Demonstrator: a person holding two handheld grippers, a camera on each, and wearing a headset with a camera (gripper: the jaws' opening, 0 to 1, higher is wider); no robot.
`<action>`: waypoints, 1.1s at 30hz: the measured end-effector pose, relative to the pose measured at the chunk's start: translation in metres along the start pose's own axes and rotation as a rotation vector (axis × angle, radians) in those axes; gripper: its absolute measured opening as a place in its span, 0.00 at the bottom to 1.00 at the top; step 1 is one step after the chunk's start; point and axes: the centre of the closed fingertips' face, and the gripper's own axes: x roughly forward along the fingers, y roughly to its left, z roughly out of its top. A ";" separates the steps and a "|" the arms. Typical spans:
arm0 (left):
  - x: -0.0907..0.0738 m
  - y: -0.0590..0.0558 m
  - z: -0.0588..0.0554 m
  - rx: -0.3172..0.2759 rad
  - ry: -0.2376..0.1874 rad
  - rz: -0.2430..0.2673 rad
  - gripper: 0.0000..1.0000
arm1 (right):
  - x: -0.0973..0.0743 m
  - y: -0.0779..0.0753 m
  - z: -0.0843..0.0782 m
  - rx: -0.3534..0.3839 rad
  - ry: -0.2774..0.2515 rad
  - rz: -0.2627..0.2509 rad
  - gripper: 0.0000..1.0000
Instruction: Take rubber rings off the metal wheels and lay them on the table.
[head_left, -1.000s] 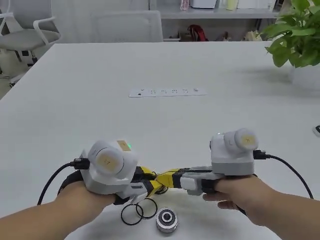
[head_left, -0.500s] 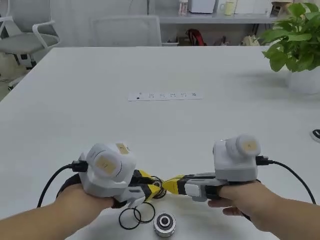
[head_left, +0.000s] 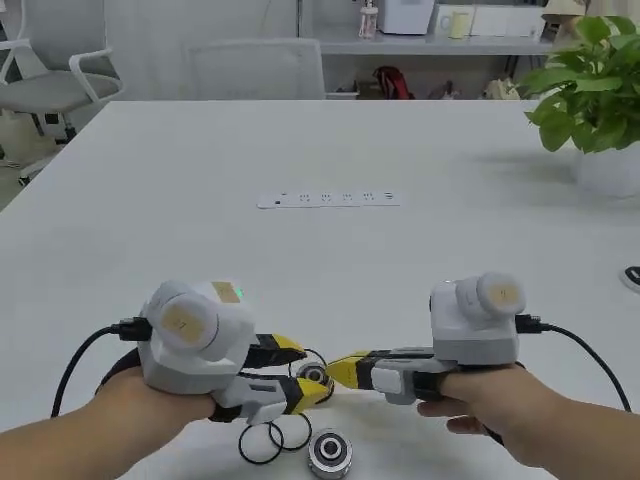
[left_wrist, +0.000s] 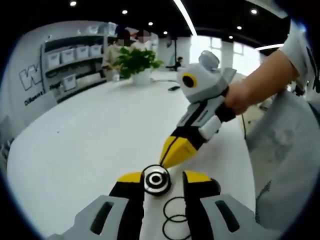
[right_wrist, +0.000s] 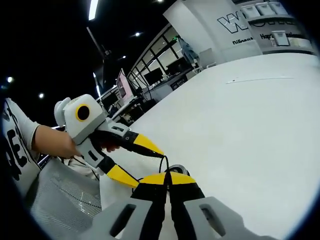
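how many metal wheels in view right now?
2. One wheel sits between the left tool's spread jaws, with the right tool's tip at it; the other wheel lies on the table beside two loose rubber rings.

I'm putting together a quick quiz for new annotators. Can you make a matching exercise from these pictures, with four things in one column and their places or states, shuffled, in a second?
Things
1. plant
2. power strip
3. two loose rings
4. right hand-held gripper

Places or states
a. jaws shut
b. flat on the table near the person, beside a wheel
c. far right of the table
d. middle of the table

Pairs: 1-c, 2-d, 3-b, 4-a
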 end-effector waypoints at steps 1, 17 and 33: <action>-0.003 0.000 0.002 -0.018 -0.012 -0.001 0.33 | -0.001 0.000 0.000 -0.003 0.001 0.001 0.00; -0.037 -0.001 0.003 -0.015 -0.050 -0.001 0.56 | -0.004 0.015 0.008 -0.007 -0.019 0.043 0.00; -0.079 0.013 -0.012 -0.058 -0.060 0.065 0.67 | 0.011 0.053 0.009 -0.024 -0.002 0.148 0.00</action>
